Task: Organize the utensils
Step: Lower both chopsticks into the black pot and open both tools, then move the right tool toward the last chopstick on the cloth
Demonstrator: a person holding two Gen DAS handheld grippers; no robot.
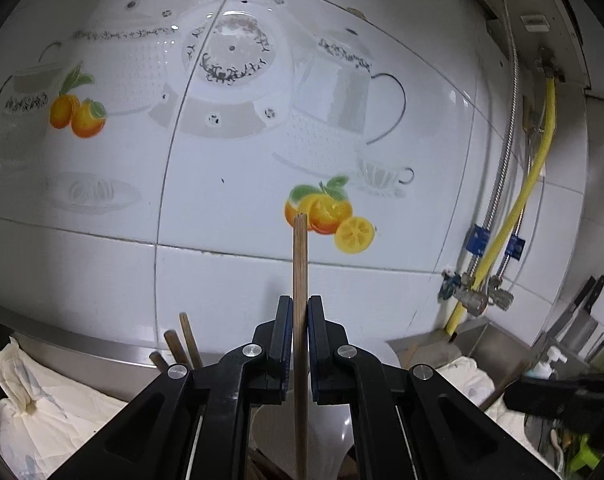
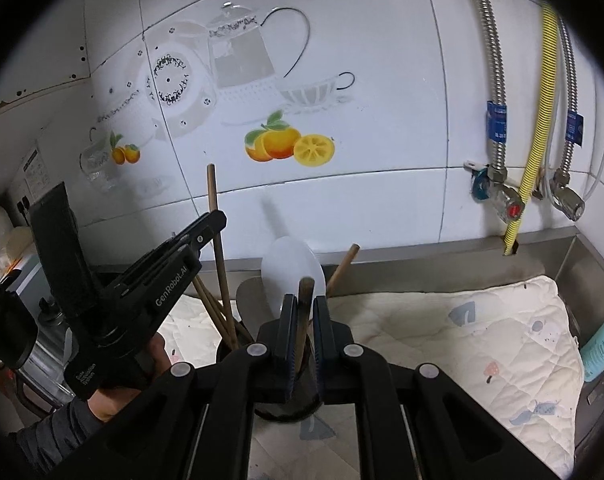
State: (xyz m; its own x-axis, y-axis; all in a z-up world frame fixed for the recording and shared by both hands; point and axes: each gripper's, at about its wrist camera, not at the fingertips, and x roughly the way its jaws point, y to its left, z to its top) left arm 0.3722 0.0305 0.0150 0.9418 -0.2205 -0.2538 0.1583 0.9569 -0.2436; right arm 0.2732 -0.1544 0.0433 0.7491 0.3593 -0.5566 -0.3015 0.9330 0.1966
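Thin brown wooden stick [image 1: 300, 280], upright at frame centre, clamped in left gripper [image 1: 300, 312]. Darker wooden handle [image 2: 304, 320], leaning slightly, pinched in right gripper [image 2: 302, 312] above dark holder [image 2: 229, 350] at lower centre. White spoon [image 2: 289, 264] and more sticks [image 2: 217, 312] standing inside. Quilted cloth [image 2: 462, 320] beneath, lower right.

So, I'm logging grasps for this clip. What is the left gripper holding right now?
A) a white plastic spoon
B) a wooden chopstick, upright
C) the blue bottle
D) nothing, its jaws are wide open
B: the left gripper has its jaws closed on a thin wooden chopstick that stands upright between them, as the right wrist view confirms.
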